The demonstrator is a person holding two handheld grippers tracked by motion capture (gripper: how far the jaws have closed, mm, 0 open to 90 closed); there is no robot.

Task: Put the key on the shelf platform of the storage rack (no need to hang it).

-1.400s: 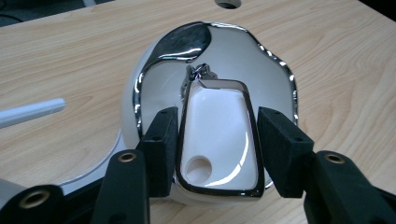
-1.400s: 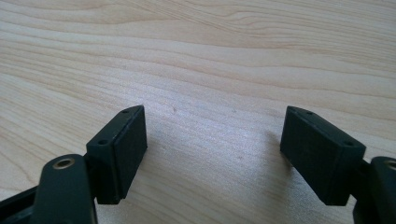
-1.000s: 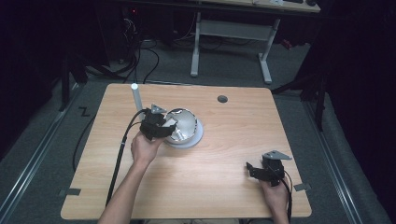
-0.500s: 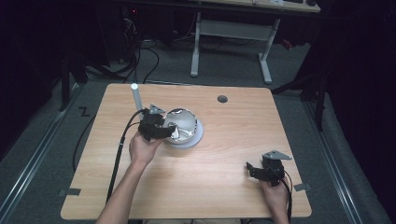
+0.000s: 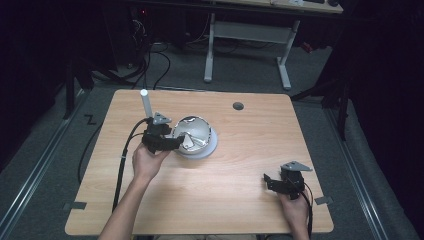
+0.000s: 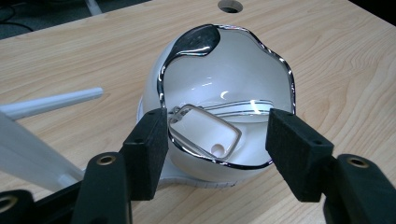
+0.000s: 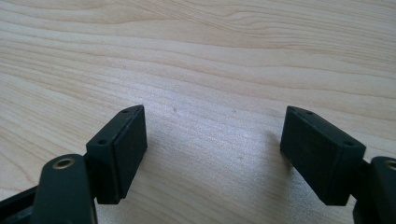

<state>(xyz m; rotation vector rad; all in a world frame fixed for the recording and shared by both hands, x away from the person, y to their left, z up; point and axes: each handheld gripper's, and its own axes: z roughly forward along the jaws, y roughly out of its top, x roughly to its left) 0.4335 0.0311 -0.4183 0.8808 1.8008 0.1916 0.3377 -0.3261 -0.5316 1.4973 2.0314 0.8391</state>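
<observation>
Right now the left gripper (image 6: pixel 217 149) has its two black jaws spread wide, one on each side of the near edge of a white bowl (image 6: pixel 233 88). The jaw on one side sits right against the outside of the bowl, and the other jaw is a little apart from it, so nothing is pinched yet. The bowl has a shiny silver wavy rim and is tipped up on its side on a white plate (image 5: pixel 212 147), with its open mouth facing the gripper. Inside the bowl lies a small white tag (image 6: pixel 204 133) with a silver edge and a little hole. A white stick (image 5: pixel 146 102) stands up just beside the left gripper. The plate and bowl sit near the middle of the wooden table (image 5: pixel 240 200). Far off, near the table's front right corner, the right gripper (image 5: pixel 272 181) rests with its jaws spread and only bare wood between them. I think the bowl could slip or roll if the jaws squeeze its smooth, round side, because it is tipped and shiny. The tag could slide out too. A bump could also knock the stick over.
</observation>
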